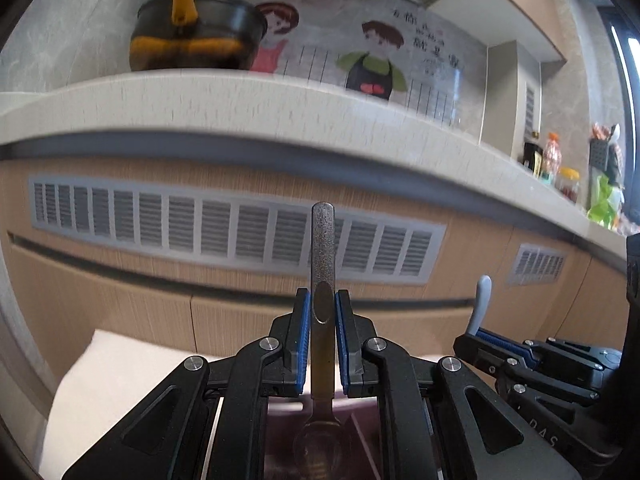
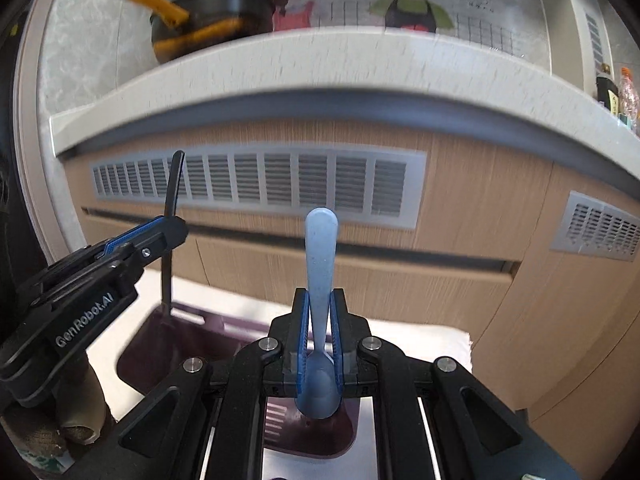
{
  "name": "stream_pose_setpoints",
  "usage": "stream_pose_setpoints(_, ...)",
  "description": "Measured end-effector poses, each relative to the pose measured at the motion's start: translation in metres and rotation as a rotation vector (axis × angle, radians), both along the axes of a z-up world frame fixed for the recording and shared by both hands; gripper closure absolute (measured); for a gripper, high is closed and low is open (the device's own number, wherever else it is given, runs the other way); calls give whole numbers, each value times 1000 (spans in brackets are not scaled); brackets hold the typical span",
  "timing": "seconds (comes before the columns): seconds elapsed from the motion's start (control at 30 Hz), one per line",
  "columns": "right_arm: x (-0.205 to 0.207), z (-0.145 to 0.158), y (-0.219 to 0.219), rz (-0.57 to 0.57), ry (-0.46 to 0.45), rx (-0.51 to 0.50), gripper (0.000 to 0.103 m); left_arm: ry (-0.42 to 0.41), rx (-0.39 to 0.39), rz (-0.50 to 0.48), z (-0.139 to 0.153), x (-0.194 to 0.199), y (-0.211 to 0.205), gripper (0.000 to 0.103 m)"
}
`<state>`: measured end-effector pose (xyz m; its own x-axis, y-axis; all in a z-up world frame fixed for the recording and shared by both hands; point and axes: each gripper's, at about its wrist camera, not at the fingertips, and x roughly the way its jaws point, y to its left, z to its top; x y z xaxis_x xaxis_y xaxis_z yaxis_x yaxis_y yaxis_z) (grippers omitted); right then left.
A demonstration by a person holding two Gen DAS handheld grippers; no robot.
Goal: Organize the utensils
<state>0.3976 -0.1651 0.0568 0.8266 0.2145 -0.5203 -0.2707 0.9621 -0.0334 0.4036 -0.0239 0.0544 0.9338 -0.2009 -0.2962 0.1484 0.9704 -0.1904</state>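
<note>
Metal spoon [image 1: 323,280]: upright, handle up, bowl down, clamped at mid-handle between blue pads of L claw [image 1: 323,344]. Bowl hangs just above dark purple tray [image 1: 280,432]; contact w/ tray can't tell. From R wrist cam same spoon [image 2: 173,200] shows as thin dark stick, lower end down at tray's far-left corner.

Blue plastic spoon [image 2: 321,280]: also upright, handle up, bowl down, pinched at neck by R claw [image 2: 320,344]. Bowl sits over purple tray [image 2: 160,344], near its slotted section. In L cam, blue spoon [image 1: 480,304] pokes up from R claw [image 1: 480,336], to the right, well apart from metal spoon.

Tray rests on white cloth [image 2: 420,340] on low surface. Behind: wood cabinet front w/ grey vent grille [image 1: 232,228], white bench [image 1: 240,92] above. On bench: black pot [image 1: 196,36] w/ yellow handles; bottles and jars [image 1: 560,168] far right. Cartoon wall panel [image 1: 380,56] behind. Background blurred.
</note>
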Motion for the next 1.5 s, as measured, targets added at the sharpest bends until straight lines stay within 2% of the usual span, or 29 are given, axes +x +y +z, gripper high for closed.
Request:
stream_pose_setpoints(0.2,0,-27,4,30,74,-9,93,88,43,-6,-30,7,-4,89)
stream_pose_setpoints(0.27,-1,-31,5,35,90,-21,87,111,38,-3,-34,7,-1,88)
stream_pose_setpoints(0.33,-1,-34,3,37,116,-29,80,141,17,-5,-33,7,3,71)
stream_pose_setpoints(0.43,-13,-32,-3,19,103,-45,73,153,-14,6,-26,-3,16,57)
stream_pose_setpoints(0.47,-17,-30,-3,13,99,-55,61,153,-10,17,-22,-9,20,54)
stream_pose_setpoints(0.5,-24,-29,-5,2,93,-66,53,156,2,30,-20,-15,23,45)
stream_pose_setpoints(0.53,-33,-28,-8,-10,84,-72,38,165,13,41,-19,-19,25,33)
stream_pose_setpoints(0.57,-40,-27,-11,-18,75,-77,33,174,15,49,-19,-25,29,29)
stream_pose_setpoints(0.63,-57,-28,-11,-19,73,-104,33,200,10,62,-22,-40,38,24)
stream_pose_setpoints(0.73,-83,-38,-7,-4,96,-152,25,244,17,73,-30,-62,51,14)
stream_pose_setpoints(0.83,-108,-50,-4,11,119,-195,23,273,21,93,-38,-86,65,7)
stream_pose_setpoints(1.17,-175,-99,9,105,242,-246,21,424,-9,144,-82,-158,103,0)
stream_pose_setpoints(1.33,-192,-116,17,140,308,-207,21,456,-41,146,-100,-181,104,0)
stream_pose_setpoints(1.5,-201,-119,18,147,360,-100,21,478,-18,82,-107,-188,94,0)
